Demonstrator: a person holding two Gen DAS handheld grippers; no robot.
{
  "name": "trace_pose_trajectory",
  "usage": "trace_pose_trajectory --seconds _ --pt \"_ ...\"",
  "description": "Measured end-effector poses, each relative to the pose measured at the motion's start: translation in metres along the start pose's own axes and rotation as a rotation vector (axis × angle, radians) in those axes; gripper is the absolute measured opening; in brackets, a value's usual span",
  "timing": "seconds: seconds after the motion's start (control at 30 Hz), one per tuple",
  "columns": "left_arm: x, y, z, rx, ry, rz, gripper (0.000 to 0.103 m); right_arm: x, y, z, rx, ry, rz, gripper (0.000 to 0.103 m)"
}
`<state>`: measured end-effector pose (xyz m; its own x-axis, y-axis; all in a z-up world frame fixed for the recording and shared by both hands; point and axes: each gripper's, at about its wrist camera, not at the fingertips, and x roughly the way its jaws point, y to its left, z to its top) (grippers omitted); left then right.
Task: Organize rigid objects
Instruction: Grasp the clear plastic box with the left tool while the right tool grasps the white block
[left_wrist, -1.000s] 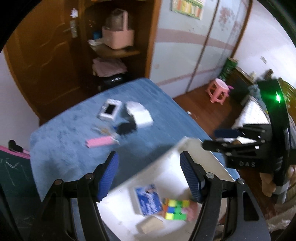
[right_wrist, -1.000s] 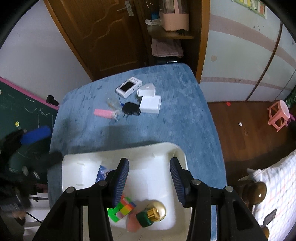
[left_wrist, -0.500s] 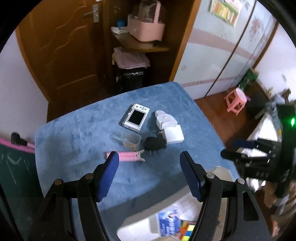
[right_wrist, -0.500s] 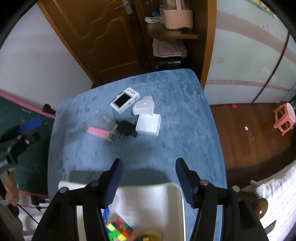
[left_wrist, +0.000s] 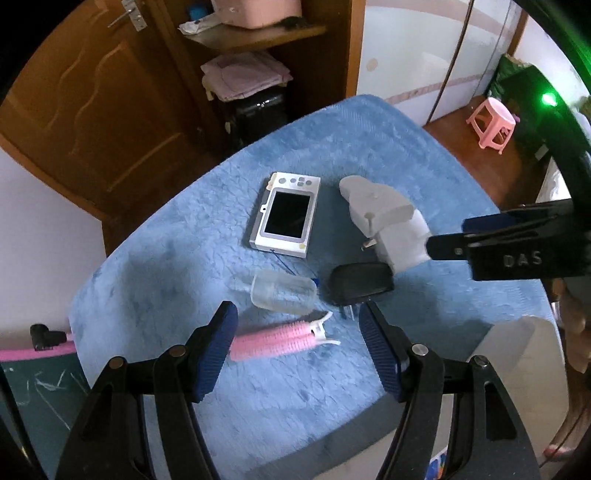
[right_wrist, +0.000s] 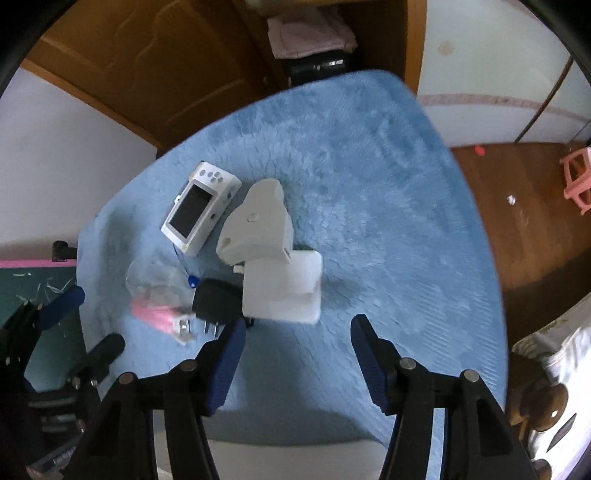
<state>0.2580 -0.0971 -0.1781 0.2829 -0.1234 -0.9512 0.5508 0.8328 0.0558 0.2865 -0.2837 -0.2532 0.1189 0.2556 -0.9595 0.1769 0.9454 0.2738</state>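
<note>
Clutter sits grouped on the blue desk (left_wrist: 369, 155): a white camera (left_wrist: 286, 215), white charger (right_wrist: 282, 286), black plug (left_wrist: 360, 282), clear cup (left_wrist: 282, 291) and pink hair clip (left_wrist: 275, 339). The left tool (left_wrist: 295, 345) hangs open and empty over the clip. The right tool (right_wrist: 295, 360), jaws just widened, holds nothing near the charger.
</note>
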Motion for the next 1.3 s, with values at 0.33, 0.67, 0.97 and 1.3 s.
trace_pose_trajectory --seconds 0.33,0.67,0.97,1.3 --pt "0.020 -0.003 0.004 0.052 0.022 0.016 0.072 0.029 0.014 0.015 0.014 0.054 0.004 0.060" --pt "0.035 0.004 0.010 0.046 0.042 0.010 0.072 0.062 0.030 0.020 0.032 0.104 -0.078 0.061" --pt "0.056 0.010 0.016 0.018 0.082 0.012 0.072 0.074 0.031 0.025 0.057 0.139 -0.078 0.060" --pt "0.060 0.017 0.018 -0.042 0.060 0.004 0.054 0.065 -0.005 0.030 0.146 0.169 0.021 0.059"
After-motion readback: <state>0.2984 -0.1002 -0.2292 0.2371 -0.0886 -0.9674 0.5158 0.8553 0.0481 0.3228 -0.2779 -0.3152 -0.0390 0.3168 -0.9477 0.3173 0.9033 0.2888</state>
